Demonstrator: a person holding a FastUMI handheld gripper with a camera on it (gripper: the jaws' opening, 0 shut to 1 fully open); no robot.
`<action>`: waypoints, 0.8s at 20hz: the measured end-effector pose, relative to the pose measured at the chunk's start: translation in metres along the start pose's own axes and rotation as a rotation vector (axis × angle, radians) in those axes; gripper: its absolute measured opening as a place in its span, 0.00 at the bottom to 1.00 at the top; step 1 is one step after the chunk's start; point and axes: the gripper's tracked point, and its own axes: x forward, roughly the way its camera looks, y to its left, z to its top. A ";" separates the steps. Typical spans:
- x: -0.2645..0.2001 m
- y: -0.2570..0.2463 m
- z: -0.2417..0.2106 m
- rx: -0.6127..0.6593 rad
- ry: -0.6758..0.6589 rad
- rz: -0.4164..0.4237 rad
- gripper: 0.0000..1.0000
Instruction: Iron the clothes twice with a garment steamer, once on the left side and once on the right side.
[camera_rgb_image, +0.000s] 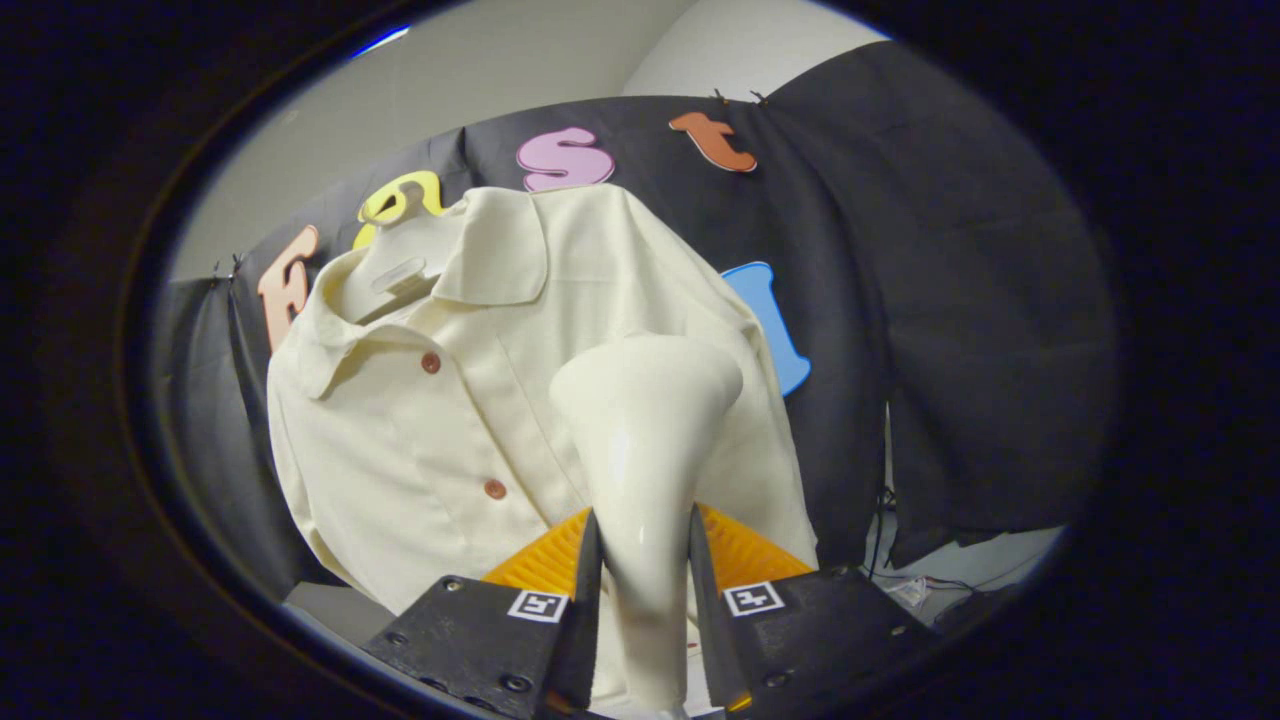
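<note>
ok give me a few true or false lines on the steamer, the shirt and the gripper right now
1. The gripper is shut on the garment steamer. True.
2. The shirt lies flat on a table. False: it hangs on a hanger before the black cloth.
3. The steamer's head points toward the shirt. True.
4. The shirt's buttons are blue. False: they are reddish brown.
5. The shirt is dark grey. False: it is cream.

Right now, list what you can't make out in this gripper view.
- Steamer: its base is cut off between the fingers of the hand-held gripper; whether steam is coming out cannot be told.
- Shirt: its hem is hidden behind the fingers, and part of its front behind the steamer head.
- Hanger: mostly covered by the collar.
</note>
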 end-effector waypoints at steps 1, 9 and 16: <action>-0.002 -0.001 -0.010 -0.010 0.019 0.003 0.42; -0.014 -0.016 -0.087 0.010 0.128 0.028 0.43; -0.015 -0.039 -0.147 0.026 0.204 0.041 0.43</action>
